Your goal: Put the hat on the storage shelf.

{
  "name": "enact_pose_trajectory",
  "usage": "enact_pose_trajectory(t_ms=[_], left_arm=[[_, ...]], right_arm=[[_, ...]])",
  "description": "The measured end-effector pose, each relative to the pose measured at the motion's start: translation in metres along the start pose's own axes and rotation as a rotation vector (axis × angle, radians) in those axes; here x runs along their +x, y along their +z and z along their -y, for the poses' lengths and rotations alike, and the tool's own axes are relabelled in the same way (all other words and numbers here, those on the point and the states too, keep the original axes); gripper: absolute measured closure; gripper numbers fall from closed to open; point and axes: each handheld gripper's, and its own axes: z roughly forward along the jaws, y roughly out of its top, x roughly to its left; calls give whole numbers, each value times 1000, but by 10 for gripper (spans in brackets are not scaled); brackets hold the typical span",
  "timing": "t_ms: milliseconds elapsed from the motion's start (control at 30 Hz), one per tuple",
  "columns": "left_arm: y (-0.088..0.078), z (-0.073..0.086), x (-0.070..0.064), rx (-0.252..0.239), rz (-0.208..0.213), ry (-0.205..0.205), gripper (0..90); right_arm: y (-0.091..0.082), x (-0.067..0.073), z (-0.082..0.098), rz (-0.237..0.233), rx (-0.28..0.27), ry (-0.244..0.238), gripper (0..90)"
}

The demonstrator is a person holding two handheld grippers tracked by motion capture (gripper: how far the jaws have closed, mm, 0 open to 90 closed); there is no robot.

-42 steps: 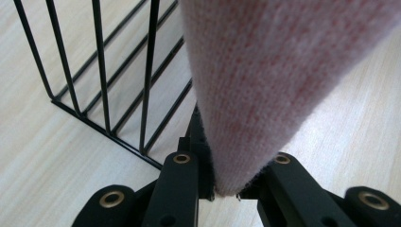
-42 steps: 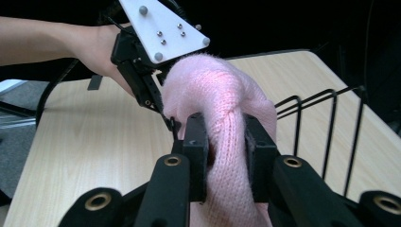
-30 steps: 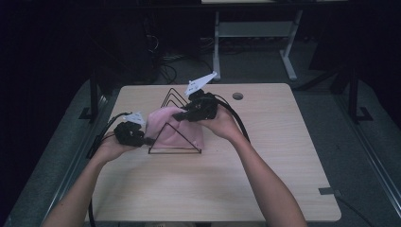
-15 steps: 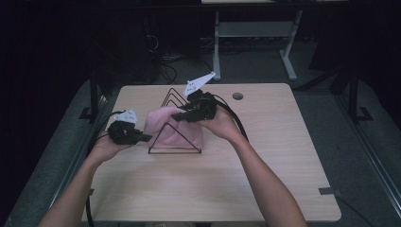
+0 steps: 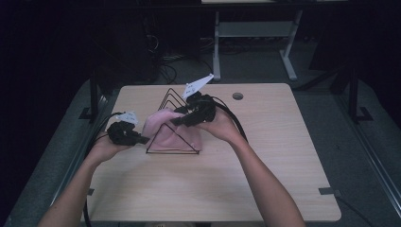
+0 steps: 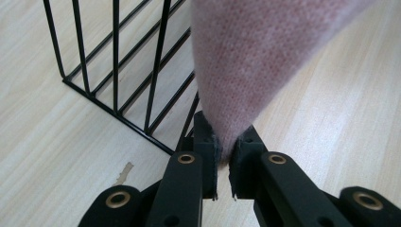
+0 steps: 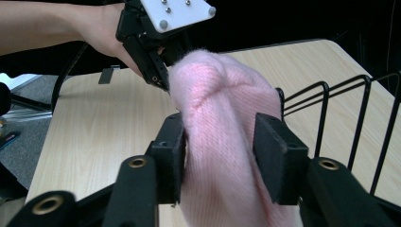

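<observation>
From the high view, a pink knit cloth [image 5: 165,130] drapes over the black wire rack [image 5: 172,124] mid-surface [image 5: 265,179], with open room on every side of the rack. In the left gripper view, the left hand-held gripper [image 6: 223,151] is clamped on a thin corner of the soft, light fabric just beside the rack's base. In the right gripper view, the right hand-held gripper [image 7: 220,142], jaws just opening, loosely straddles the bunched fold beside the rack's wires; it looks likely to sag and snag.

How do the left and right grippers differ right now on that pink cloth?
The left gripper is pinched shut on a thin corner of the pink cloth; the right gripper has just been opening, its jaws wide around a thick bunch. The left sits low beside the wire rack, the right higher over it. Both meet the same cloth.
</observation>
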Motion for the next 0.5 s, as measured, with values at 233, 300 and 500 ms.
enact_pose_trajectory(t_ms=[233, 300, 500], left_arm=[[4, 3, 4, 43, -10, -27, 830], [5, 3, 3, 58, -8, -19, 830], [-1, 4, 0, 18, 33, -19, 653]], right_arm=[[-1, -2, 12, -12, -1, 19, 601], [1, -2, 13, -14, -4, 26, 644], [5, -1, 14, -28, 16, 15, 739]])
